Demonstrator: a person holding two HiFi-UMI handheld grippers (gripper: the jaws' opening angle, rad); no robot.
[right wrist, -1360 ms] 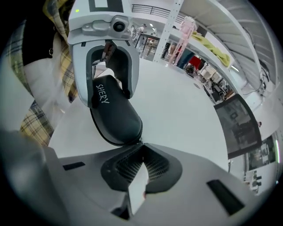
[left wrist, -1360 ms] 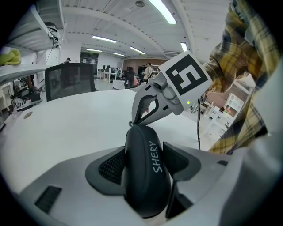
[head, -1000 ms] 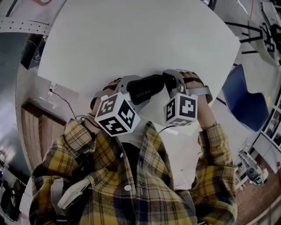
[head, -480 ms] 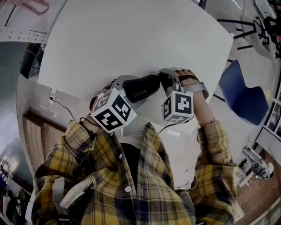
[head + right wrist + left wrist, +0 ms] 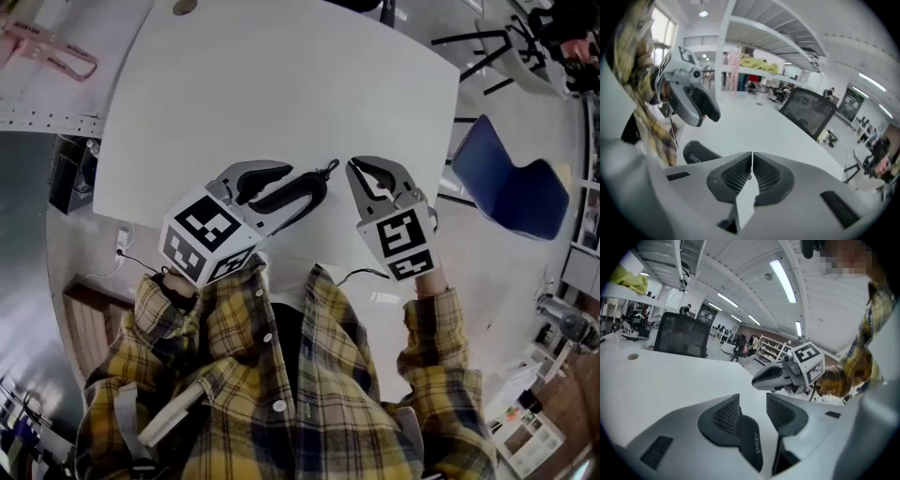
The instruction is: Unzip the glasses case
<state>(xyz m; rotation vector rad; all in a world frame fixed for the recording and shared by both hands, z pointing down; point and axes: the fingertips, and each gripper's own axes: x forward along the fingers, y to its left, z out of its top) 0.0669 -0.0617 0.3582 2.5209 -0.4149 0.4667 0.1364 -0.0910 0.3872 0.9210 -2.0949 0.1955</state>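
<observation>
Since the earlier frames the two grippers have come apart. Both then sat on the glasses case [image 5: 298,192], one at each end; now the right gripper [image 5: 370,173] is off it and stands just beside its far end, not touching. Nearest us, the plaid shirt [image 5: 281,394] and its sleeves lead out to the two marker cubes. In its own view the right gripper [image 5: 752,161] is closed, pads meeting along a hairline with nothing between them. The left gripper [image 5: 292,181] carries the case, and its jaws have just been closing with the case between them. In the left gripper view the case [image 5: 751,446] lies against the left-hand pad, and a sliver of table shows between it and the other pad. The case is black, smooth and a rounded oblong, with pale lettering on its side. Its long axis runs from the gripper's throat away from the person and rightward, with the zip pull [image 5: 330,170] at the far end, towards the right gripper. Its inside is not visible. A pale streak runs along it, and we cannot tell whether that is sheen or a gap. Beyond lies the white table [image 5: 281,84], with a small round disc [image 5: 185,7] near its far edge. A blue chair [image 5: 516,187] stands off to the right and a black office chair [image 5: 682,336] stands behind the table.
</observation>
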